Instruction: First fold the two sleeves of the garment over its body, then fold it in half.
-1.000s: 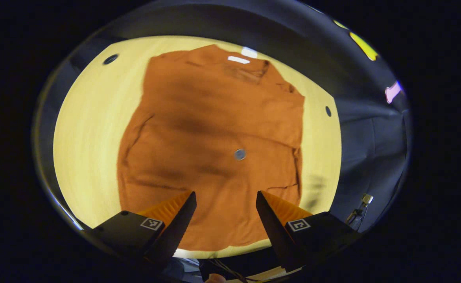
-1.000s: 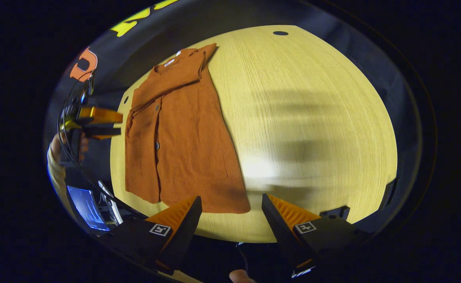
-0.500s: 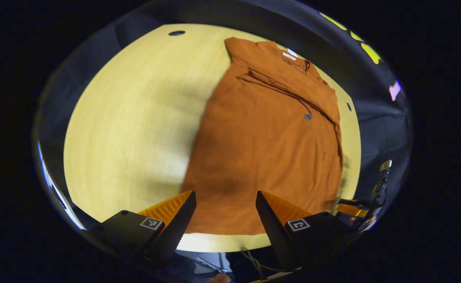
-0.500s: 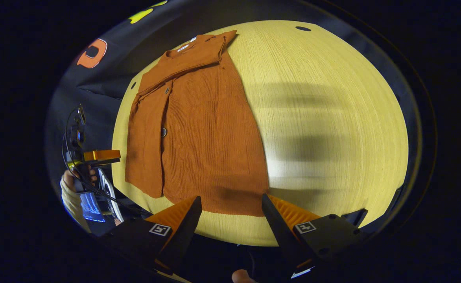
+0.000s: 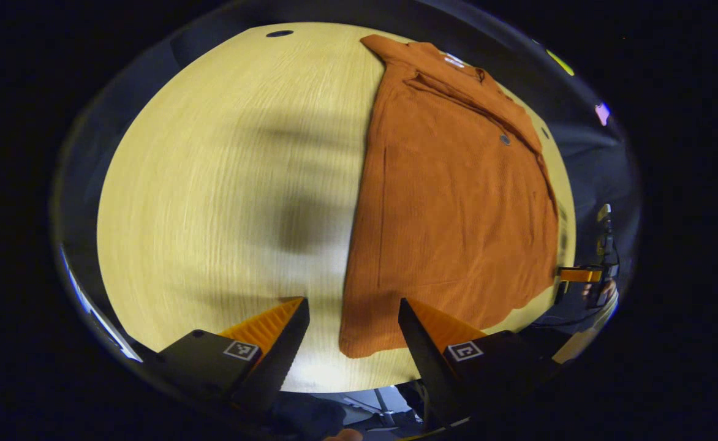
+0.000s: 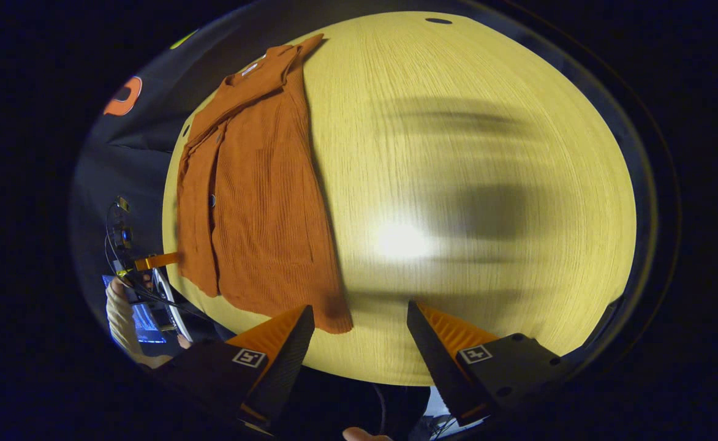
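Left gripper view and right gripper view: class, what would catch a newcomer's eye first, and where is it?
The rust-orange garment stands out first, lying flat on the pale wooden table with sleeves already folded over its body. In the left gripper view the open left gripper hovers by its near hem corner; in the right gripper view the open right gripper does likewise.

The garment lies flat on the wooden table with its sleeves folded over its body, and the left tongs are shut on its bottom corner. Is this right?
Not quite. In the left gripper view the left tongs are open, the garment corner showing between their fingers, ungripped. The rest holds: it lies flat on the table, sleeves folded in.
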Available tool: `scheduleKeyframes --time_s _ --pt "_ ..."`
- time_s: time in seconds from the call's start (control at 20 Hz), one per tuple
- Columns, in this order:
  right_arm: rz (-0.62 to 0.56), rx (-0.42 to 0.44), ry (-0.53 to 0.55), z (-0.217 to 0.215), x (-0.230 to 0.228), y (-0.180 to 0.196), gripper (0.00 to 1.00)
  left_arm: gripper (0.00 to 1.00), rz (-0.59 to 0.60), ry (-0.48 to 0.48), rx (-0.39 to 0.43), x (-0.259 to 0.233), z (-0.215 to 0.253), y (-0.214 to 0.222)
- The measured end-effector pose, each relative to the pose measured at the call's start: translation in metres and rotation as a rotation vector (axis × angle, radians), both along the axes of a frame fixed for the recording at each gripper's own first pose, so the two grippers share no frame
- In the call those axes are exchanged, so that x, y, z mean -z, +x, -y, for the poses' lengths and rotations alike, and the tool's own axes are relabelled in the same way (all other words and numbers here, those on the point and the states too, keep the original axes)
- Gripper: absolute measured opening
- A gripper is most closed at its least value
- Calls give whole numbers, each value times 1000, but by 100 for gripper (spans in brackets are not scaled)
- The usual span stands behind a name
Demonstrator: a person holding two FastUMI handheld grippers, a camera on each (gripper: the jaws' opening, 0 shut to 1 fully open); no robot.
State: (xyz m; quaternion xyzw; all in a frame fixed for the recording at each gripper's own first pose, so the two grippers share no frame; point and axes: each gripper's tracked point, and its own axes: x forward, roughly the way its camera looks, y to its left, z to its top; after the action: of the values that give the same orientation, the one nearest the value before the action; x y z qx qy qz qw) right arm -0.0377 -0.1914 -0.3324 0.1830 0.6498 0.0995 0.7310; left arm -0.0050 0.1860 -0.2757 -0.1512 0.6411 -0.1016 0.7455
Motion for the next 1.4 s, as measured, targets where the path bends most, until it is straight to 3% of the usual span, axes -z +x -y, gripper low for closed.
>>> scheduleKeyframes --time_s 0.1,0.15,0.2,0.25,0.4,0.45,0.5,0.6,0.7,0.75,0.8,0.85,0.95,1.0,1.05,1.1,1.15,1.2,1.35,1.4 --pt "-9 15 55 -3 -2 2 94 98 -81 -101 -20 -12 -1 -4" --pt "-24 6 74 -6 -1 -2 97 88 -91 -145 -22 -19 -2 -1" --pt "-26 -4 104 -10 -2 -5 98 95 -92 -185 -16 -26 -4 3" --pt "-28 -14 130 -14 -1 -7 94 95 -96 -230 -11 -33 -4 8" --pt "-36 6 245 -32 -1 -4 94 94 -104 -361 23 -55 -4 22" --pt "-45 10 266 -39 2 -5 91 90 -109 -379 33 -26 -14 22" --pt "-41 10 275 -41 2 -5 80 88 -113 -400 33 -48 2 23" --pt "-45 8 265 -48 3 -4 76 80 -112 -451 40 -47 2 19" --pt "-53 0 252 -54 4 -3 75 79 -100 -496 42 -50 5 25" --pt "-53 0 249 -56 5 -2 73 84 -71 -499 54 -47 6 26" --pt "-53 4 249 -58 6 -2 71 78 -47 -498 72 -42 10 27" --pt "-55 17 261 -61 6 0 69 63 -42 -514 67 -40 17 28" --pt "-73 52 286 -65 4 0 64 43 -61 -541 41 -39 28 29" --pt "-82 65 294 -67 4 0 63 39 -63 -544 41 -36 30 28" --pt "-87 65 283 -68 7 -1 63 25 -57 -543 43 -33 32 27" --pt "-86 59 273 -68 9 -1 63 21 -55 -549 45 -31 32 29" --pt "-88 59 280 -71 9 0 56 13 -61 -555 38 -31 33 29" --pt "-93 62 286 -73 9 1 49 12 -51 -565 38 -32 33 31" --pt "-103 58 245 -70 17 2 48 7 -8 -565 55 -33 33 28" --pt "-99 55 249 -71 17 1 30 6 9 -556 50 -34 30 31"
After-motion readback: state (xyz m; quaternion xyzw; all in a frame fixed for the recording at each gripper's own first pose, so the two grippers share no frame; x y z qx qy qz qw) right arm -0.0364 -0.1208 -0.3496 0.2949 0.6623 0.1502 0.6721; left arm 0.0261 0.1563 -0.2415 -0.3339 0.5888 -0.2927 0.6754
